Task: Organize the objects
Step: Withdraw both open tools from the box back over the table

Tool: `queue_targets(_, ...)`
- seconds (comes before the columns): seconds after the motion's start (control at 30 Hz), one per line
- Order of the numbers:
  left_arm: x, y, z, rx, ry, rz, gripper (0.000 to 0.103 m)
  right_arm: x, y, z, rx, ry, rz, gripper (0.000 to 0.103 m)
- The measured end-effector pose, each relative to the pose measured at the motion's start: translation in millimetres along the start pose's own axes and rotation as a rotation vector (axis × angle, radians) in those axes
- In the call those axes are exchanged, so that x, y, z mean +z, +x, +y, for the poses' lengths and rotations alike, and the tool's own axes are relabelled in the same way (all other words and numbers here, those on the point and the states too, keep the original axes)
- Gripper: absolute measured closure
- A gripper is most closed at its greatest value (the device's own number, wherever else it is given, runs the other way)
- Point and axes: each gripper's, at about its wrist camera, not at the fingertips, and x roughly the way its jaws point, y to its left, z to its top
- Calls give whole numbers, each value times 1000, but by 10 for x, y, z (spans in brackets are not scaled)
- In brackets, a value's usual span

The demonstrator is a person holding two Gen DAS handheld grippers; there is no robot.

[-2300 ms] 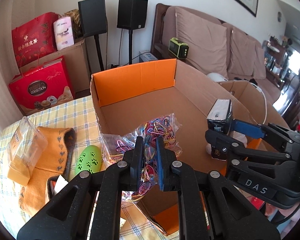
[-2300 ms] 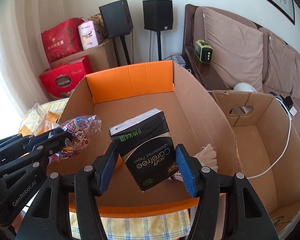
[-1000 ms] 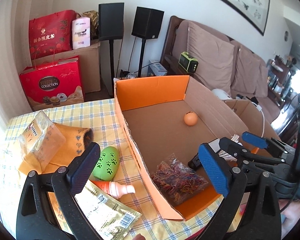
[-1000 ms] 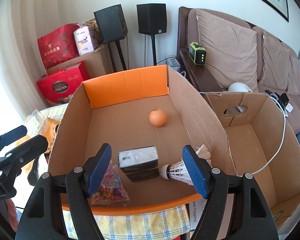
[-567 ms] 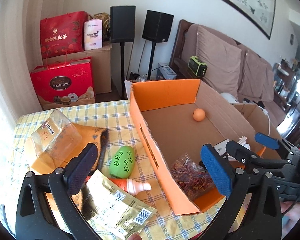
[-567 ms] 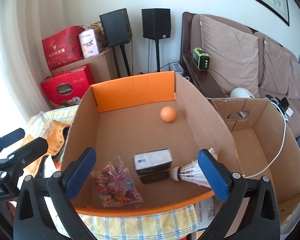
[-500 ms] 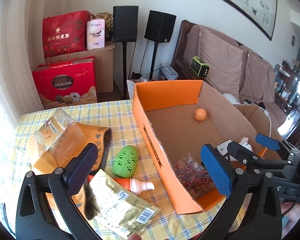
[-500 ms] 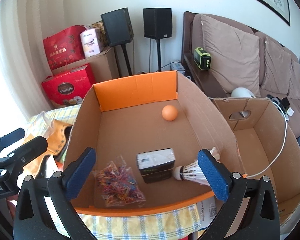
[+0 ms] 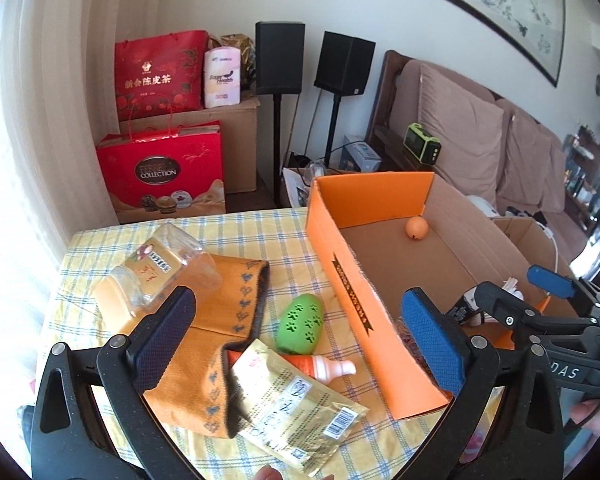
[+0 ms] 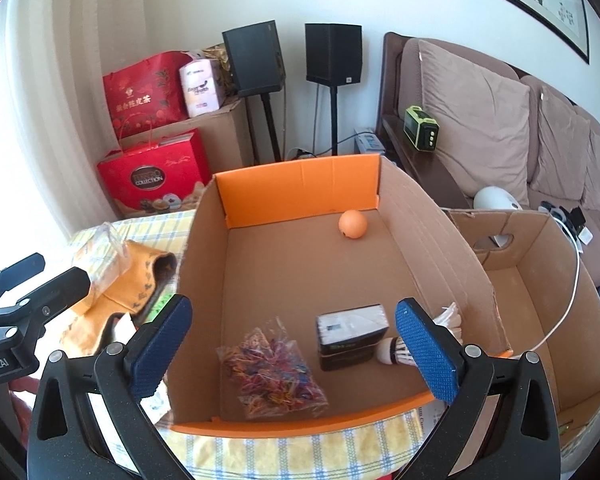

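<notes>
An orange-edged cardboard box [image 10: 296, 192] stands on the checked tablecloth. Inside it lie a bag of coloured rubber bands [image 10: 274, 372], a black tissue pack [image 10: 352, 334], a shuttlecock [image 10: 396, 350] and an orange ball [image 10: 353, 225]. My right gripper [image 10: 292, 340] hangs open and empty above the box's near end. My left gripper [image 9: 300, 336] is open and empty over the table left of the box [image 9: 354, 292]. Below it lie a green paw-print toy [image 9: 301, 322], an orange-and-white bottle [image 9: 320, 366], a gold sachet [image 9: 296, 404], an orange cloth [image 9: 220, 320] and a clear plastic jar [image 9: 156, 276].
A second, plain cardboard box [image 10: 540, 292] with a white cable stands right of the orange one. Behind the table are red gift bags [image 9: 162, 172], a brown carton, two black speakers on stands [image 9: 280, 58] and a brown sofa [image 9: 480, 148].
Both grippers let go of the rubber band bag and tissue pack into the box, opened wide and drew back. My left gripper shifted left, bringing the table items into view.
</notes>
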Motion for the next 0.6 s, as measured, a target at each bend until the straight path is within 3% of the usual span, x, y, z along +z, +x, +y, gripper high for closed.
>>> queue_targets(0.6, -6, -164, 459, 44, -26, -27, 0, 66, -10, 495, -5, -67, -10, 0)
